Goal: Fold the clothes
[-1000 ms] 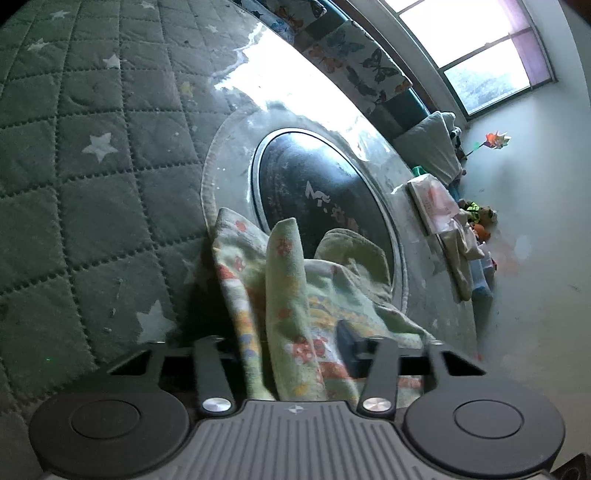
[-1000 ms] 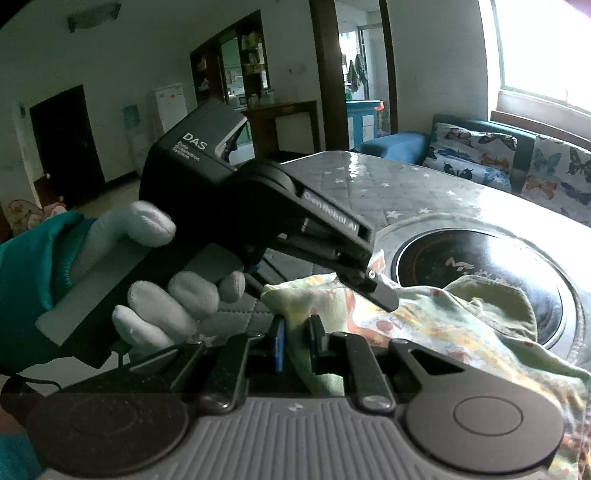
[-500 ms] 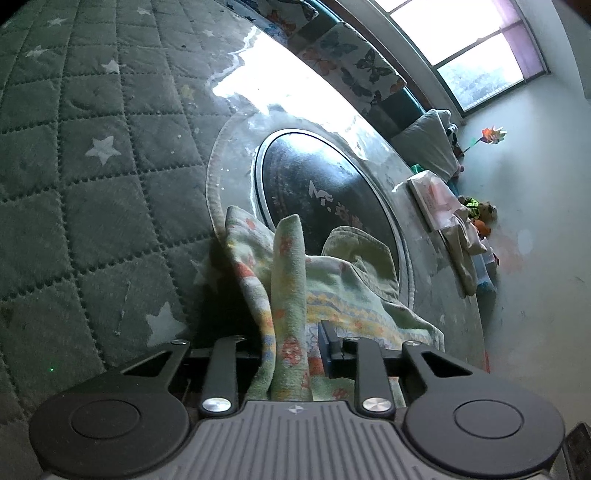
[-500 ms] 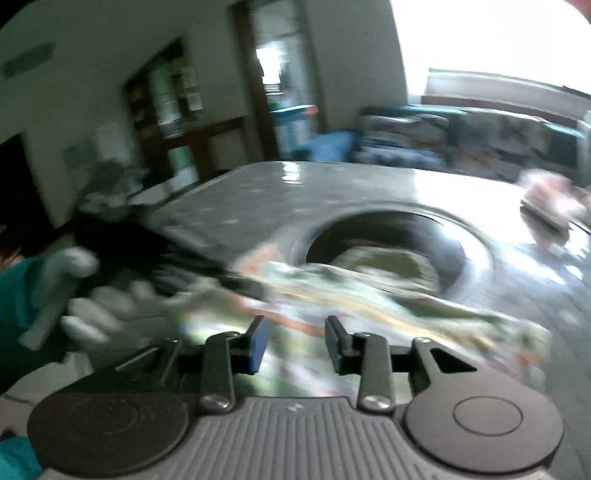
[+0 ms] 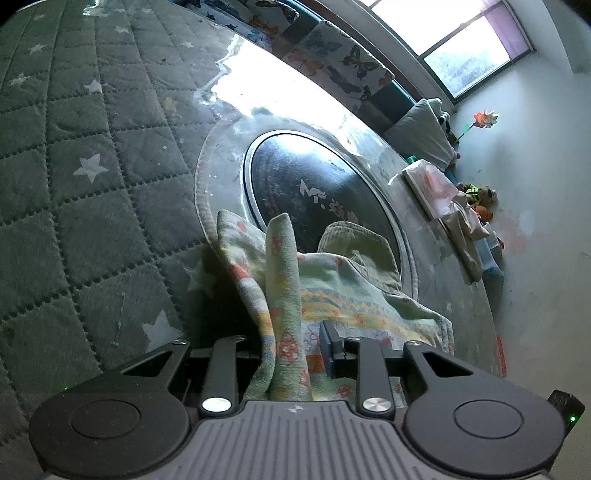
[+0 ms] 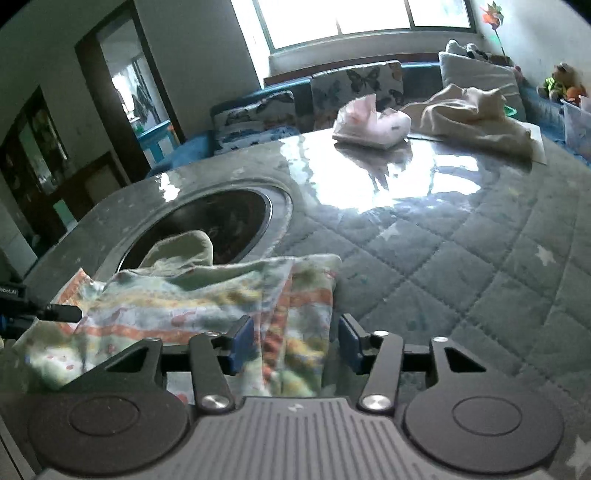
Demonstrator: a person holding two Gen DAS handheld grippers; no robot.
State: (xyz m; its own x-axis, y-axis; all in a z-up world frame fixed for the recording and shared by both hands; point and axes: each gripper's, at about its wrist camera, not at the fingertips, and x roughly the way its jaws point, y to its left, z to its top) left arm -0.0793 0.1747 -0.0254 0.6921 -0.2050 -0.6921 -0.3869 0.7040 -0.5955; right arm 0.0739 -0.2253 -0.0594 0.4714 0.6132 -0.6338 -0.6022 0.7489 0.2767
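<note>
Left hand-held gripper (image 5: 291, 350) is clamped on a garment (image 5: 332, 295) fold. Right hand-held gripper (image 6: 295, 339), jaws opening, straddles the garment's 3 o'clock corner without pinching. Garment lies bunched on the counter (image 6: 424, 258); next likely regrip and spread.

We see a bright wide window (image 6: 354, 22) above a butterfly-print cushioned sofa (image 6: 354, 86). Left of the window, a dark wooden doorway (image 6: 122, 92) opens in the pale plaster wall (image 6: 199, 48). Daylight glares beneath the window.
</note>
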